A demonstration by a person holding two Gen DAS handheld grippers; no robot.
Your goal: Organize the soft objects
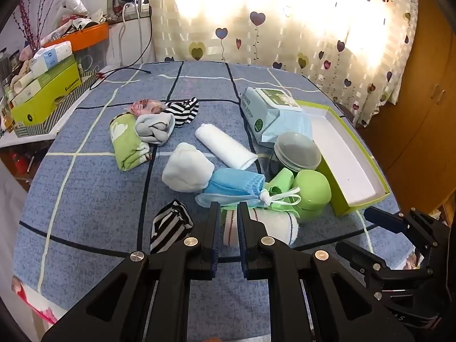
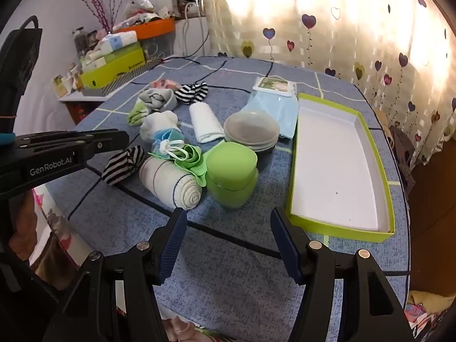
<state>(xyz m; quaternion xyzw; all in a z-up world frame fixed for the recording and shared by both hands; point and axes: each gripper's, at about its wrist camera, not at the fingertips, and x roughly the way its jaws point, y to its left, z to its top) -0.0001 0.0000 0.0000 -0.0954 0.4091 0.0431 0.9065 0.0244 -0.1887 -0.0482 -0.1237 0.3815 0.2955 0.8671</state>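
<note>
Right wrist: rolled towel lies end-on; right fingers spread, left fingers nearly closed.

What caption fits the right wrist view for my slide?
Open right hand-held gripper facing rolled towel, green jar and empty green tray.

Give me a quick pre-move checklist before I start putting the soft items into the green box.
1. Shallow green cardboard box with white inside holds nothing yet: ok.
2. Right tool open, holding nothing: ok.
3. Left tool narrow gap, holding nothing: ok.
4. Rolled cream towel with dark stripes nearest, within view of both cameras: ok.
5. Roll free of neighbours: not ok, green fabric lies against it.
6. Hard green plastic container beside the roll, may get knocked: cannot tell.
</note>
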